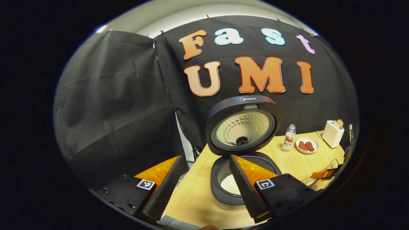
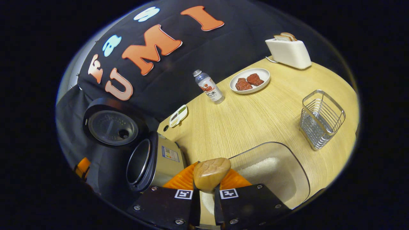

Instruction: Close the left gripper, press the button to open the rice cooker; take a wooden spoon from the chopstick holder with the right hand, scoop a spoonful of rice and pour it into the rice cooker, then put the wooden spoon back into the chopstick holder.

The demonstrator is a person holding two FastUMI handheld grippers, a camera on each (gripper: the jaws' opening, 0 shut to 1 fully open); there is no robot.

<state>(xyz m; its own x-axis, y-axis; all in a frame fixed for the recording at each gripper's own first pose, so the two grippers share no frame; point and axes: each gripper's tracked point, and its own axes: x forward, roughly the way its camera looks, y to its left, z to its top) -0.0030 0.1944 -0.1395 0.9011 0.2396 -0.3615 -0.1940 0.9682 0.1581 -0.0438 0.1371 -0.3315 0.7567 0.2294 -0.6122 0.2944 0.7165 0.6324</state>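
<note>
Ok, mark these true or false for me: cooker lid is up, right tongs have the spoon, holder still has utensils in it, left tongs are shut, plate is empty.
1. The rice cooker lid is up. True.
2. The right tongs grip the wooden spoon. True.
3. The wire holder has utensils in it. False: it looks empty.
4. The left tongs are shut. False: the fingers stand wide apart.
5. The plate is empty. False: two reddish-brown pieces of food lie on it.
</note>
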